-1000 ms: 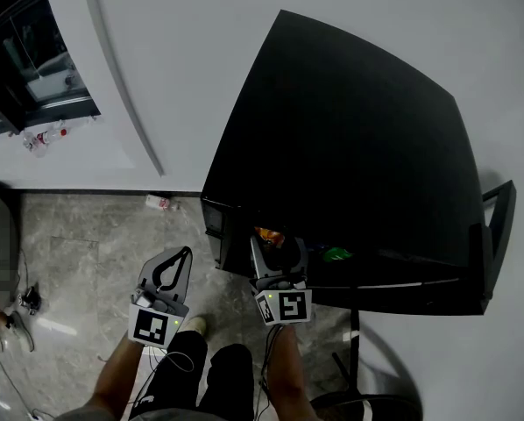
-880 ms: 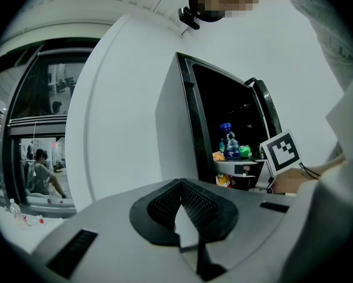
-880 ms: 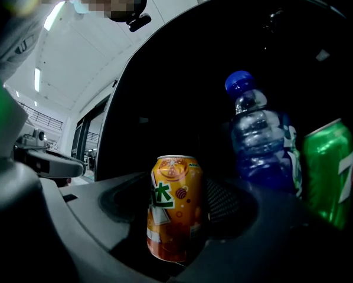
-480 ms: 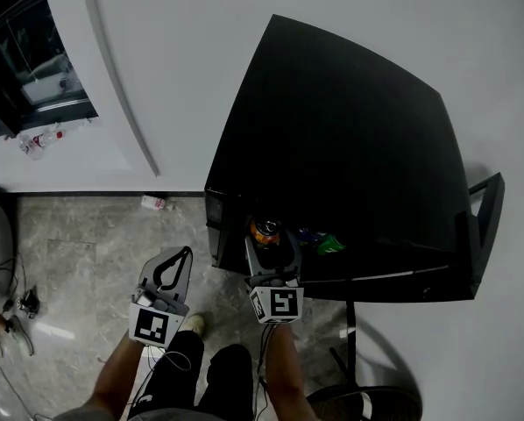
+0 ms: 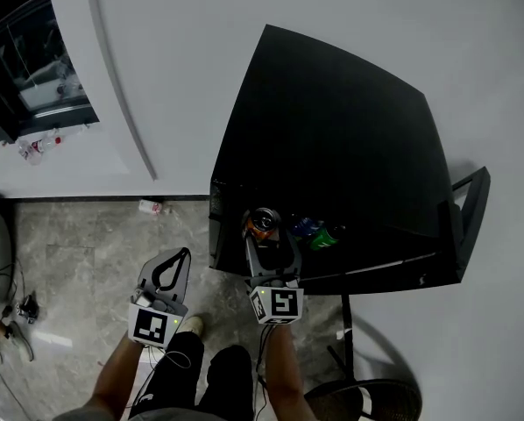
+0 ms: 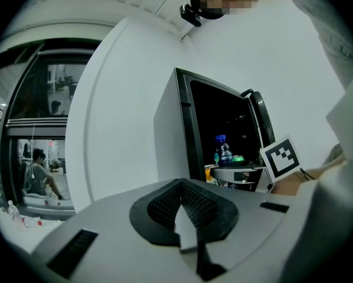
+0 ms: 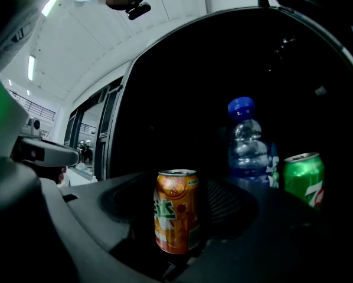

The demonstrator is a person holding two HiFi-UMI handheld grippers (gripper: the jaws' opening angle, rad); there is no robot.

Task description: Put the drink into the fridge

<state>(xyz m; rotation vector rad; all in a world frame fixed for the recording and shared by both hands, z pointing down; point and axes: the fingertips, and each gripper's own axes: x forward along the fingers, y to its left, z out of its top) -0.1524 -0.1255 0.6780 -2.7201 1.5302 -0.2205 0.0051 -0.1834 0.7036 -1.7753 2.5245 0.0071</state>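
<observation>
An orange drink can (image 5: pixel 264 221) stands upright between the jaws of my right gripper (image 5: pixel 265 235), which is shut on it at the open front of the black fridge (image 5: pixel 332 139). In the right gripper view the orange can (image 7: pixel 176 217) is just before the dark inside, where a water bottle (image 7: pixel 247 143) and a green can (image 7: pixel 303 178) stand further in to the right. The fridge door (image 5: pixel 469 213) hangs open at the right. My left gripper (image 5: pixel 183 255) is shut and empty, low and to the left of the fridge; its closed jaws (image 6: pixel 180 202) point toward the fridge opening.
A white wall runs behind the fridge, with a glass front (image 5: pixel 34 68) at the upper left. A small bottle (image 5: pixel 152 206) lies on the marble floor by the wall. A round dark base (image 5: pixel 358 402) stands at the lower right. People sit behind the glass (image 6: pixel 41 170).
The picture has shifted, so the fridge opening shows more: the orange can, the bottle and the green can are plainer now. Both grippers keep nearly the same places and grips.
</observation>
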